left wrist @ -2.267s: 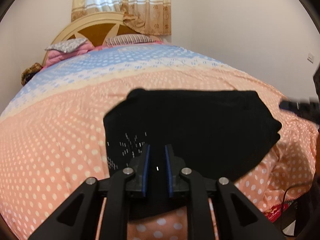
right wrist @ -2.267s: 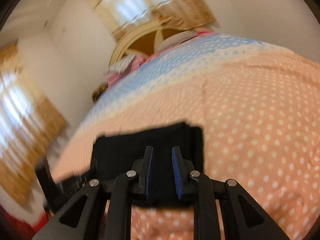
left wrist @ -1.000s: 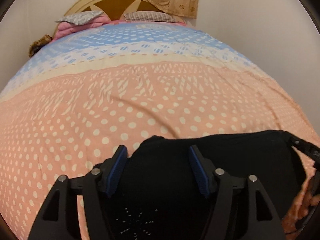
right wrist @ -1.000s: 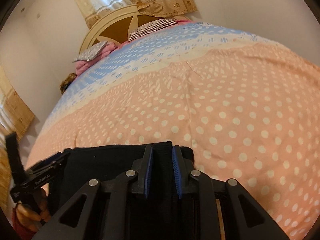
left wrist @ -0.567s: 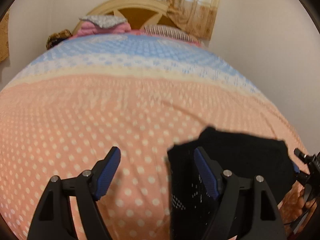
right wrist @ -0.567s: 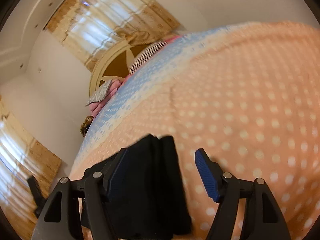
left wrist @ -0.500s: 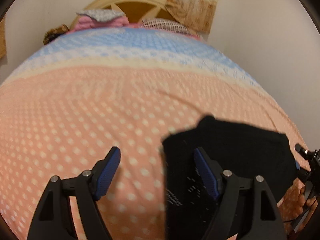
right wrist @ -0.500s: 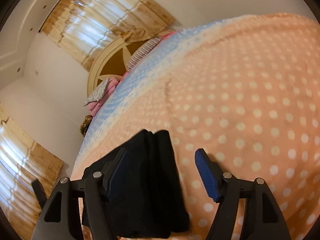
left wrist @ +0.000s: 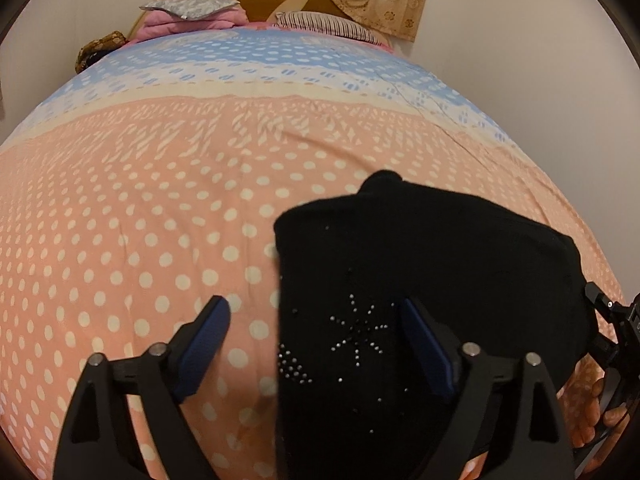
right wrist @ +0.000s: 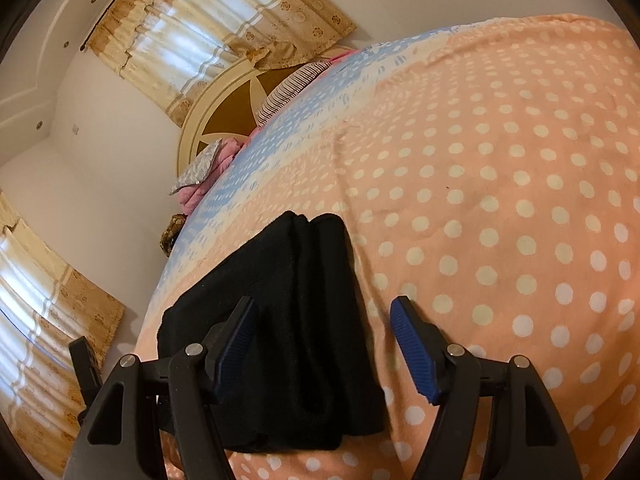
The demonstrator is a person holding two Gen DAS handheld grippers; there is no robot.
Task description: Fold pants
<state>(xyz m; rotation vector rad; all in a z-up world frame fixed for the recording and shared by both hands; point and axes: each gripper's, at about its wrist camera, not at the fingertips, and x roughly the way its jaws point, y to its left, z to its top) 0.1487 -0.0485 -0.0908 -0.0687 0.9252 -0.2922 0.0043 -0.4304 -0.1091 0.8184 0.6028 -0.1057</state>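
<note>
On the one dotted bedspread (left wrist: 160,208) lies one folded pants (left wrist: 420,280); left claw (left wrist: 316,344) and right claw (right wrist: 322,344) both spread, empty.

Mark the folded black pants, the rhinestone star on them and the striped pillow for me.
Folded black pants (right wrist: 304,320): right wrist view, middle of the stacked layers.
Rhinestone star pattern (left wrist: 358,330): left wrist view, centre of the star.
Striped pillow (left wrist: 320,24): left wrist view, middle of its top side.

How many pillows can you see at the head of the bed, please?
2: a grey patterned pillow on the pink bedding at the left, and a striped pillow to its right below the curtain. Others may be hidden.
</note>
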